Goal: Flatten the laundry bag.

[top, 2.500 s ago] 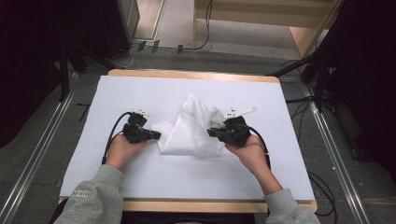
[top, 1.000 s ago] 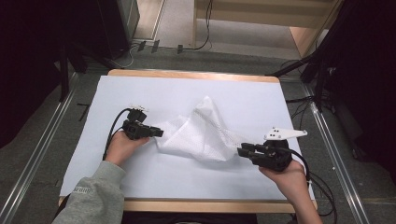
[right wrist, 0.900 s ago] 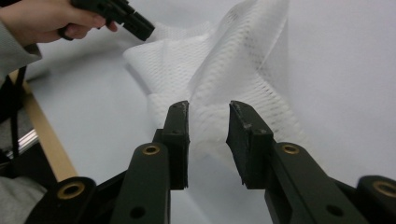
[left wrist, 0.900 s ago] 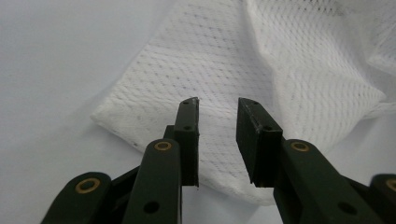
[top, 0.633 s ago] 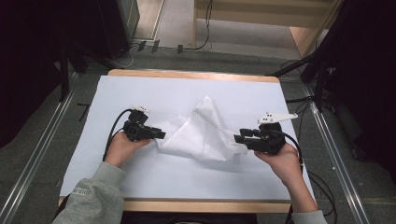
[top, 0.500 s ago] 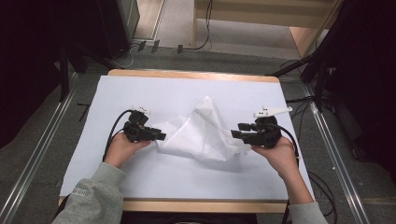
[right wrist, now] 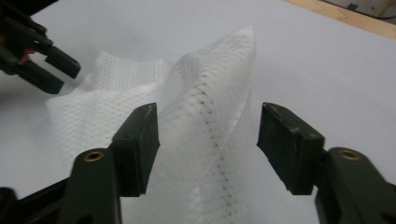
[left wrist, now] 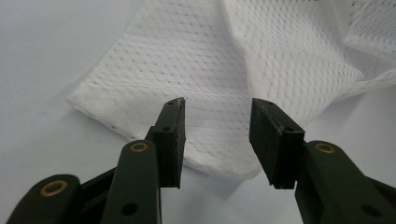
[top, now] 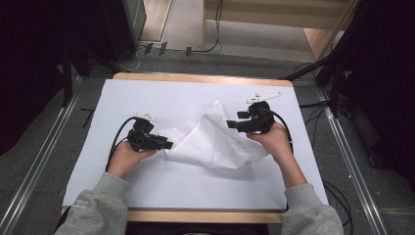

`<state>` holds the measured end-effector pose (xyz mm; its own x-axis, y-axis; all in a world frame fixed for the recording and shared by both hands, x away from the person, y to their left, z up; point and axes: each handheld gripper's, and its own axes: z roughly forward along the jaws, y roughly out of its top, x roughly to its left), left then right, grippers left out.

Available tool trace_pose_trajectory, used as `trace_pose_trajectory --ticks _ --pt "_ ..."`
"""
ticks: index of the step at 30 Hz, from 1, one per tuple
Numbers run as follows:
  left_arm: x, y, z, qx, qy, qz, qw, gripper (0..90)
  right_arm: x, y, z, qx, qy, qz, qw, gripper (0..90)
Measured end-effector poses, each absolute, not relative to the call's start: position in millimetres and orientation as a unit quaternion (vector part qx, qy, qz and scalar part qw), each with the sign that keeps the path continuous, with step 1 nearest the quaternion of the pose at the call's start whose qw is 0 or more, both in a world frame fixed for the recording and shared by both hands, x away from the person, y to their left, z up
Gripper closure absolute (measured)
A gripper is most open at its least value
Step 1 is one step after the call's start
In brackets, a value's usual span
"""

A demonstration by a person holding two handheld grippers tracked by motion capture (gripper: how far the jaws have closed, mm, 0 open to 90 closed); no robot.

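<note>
A white mesh cloth is seen lying crumpled on the pale surface, between the two grippers. It is judged light, soft and limp: the open netting is thin enough for light to pass, and it holds loose folds rather than a shape. Slipping from a shallow pinch is thought likely; tearing is thought less so, though the mesh could snag on a jaw corner.

Left gripper: jaws parted, nothing held. A folded corner of the cloth lies just ahead of and partly beneath them, flat on the surface. The doubled edge there is judged the firmer hold.

Right gripper: jaws spread wide, nothing clamped. A raised ridge of the cloth stands up between and ahead of them, with a stitched seam running along it. The seam is judged the best place to be gripped, being thicker than the single mesh layer.

In the high view the left gripper is seen at the near-left edge of the cloth, the right gripper at its far-right peak. A deep bite is advised.
</note>
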<state>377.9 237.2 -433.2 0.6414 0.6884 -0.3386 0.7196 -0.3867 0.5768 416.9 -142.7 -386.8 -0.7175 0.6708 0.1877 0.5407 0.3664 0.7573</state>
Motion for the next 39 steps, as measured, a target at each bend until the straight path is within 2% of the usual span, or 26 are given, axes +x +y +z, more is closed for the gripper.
trace_pose_trajectory --ticks 6,9,10,12,17,19,23,27,32,39 --pt "375.2 240.8 -434.6 0.828 0.431 -0.022 0.358 56.0 437.4 -126.1 -397.6 0.385 0.823 0.413 0.065 19.8" --pt "374.7 242.6 -436.0 0.827 0.432 -0.022 0.359 56.1 442.9 -115.6 -406.4 0.387 0.829 0.398 0.061 20.1" --pt "374.9 243.5 -437.1 0.827 0.433 -0.022 0.359 56.6 444.6 -112.9 -409.8 0.384 0.834 0.392 0.057 24.6" --pt "375.3 244.3 -439.3 0.827 0.435 -0.02 0.356 59.7 446.1 -108.0 -415.4 0.386 0.842 0.373 0.059 39.4" --pt "378.3 247.7 -444.2 0.823 0.444 -0.025 0.353 72.2 444.8 -105.7 -421.7 0.381 0.849 0.362 0.043 81.1" --pt "378.9 248.7 -444.0 0.82 0.447 -0.029 0.357 77.6 439.4 -106.0 -418.7 0.378 0.846 0.374 0.043 88.6" --pt "378.6 248.7 -442.0 0.817 0.446 -0.026 0.365 90.0 422.9 -107.1 -407.4 0.358 0.843 0.398 0.054 90.0" --pt "381.0 245.4 -442.3 0.819 0.444 -0.019 0.364 90.0 403.8 -110.1 -397.2 0.343 0.84 0.417 0.06 90.0" --pt "388.8 242.1 -454.0 0.83 0.448 -0.016 0.332 90.0 385.9 -113.0 -395.1 0.329 0.837 0.434 0.056 90.0" --pt "390.9 244.2 -454.8 0.829 0.447 -0.018 0.336 90.0 355.6 -110.9 -391.5 0.304 0.841 0.445 0.053 90.0"
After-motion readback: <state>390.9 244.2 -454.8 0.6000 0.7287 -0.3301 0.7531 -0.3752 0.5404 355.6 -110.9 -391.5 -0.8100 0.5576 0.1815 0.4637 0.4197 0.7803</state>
